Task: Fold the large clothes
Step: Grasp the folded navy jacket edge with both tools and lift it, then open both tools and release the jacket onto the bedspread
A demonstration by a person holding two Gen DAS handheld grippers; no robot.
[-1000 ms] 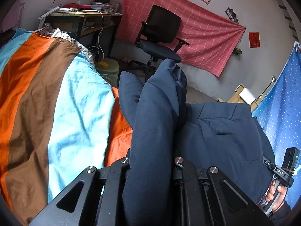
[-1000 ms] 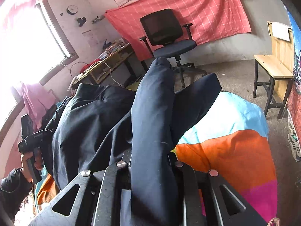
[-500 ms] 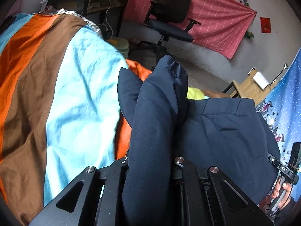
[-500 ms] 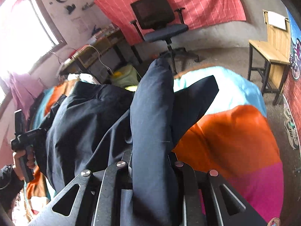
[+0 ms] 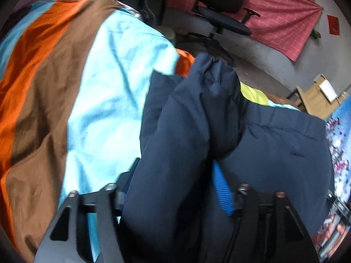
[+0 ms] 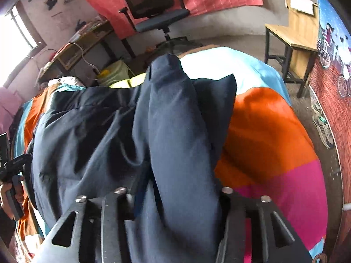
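Note:
A large navy padded jacket [image 5: 274, 153] lies spread over a bed with a striped cover [image 5: 92, 100]; it also shows in the right wrist view [image 6: 87, 131]. My left gripper [image 5: 175, 186] has its jaws parted wide, with a thick fold of the jacket still lying between them and a blue pad [image 5: 221, 192] showing. My right gripper [image 6: 173, 188] also has its jaws spread, with a jacket fold [image 6: 175, 120] draped between them. The fingertips are hidden by cloth in both views.
The bed cover has orange, brown, light blue and pink stripes [image 6: 274, 131]. A black office chair [image 6: 153, 11] stands before a red wall cloth. A wooden desk [image 6: 83, 43] is at the left and a wooden chair [image 6: 291, 30] at the right.
Both grippers have lowered the jacket toward the bed and their jaws have spread apart, loosening the clamp on the folds. The left view is blurred with motion.

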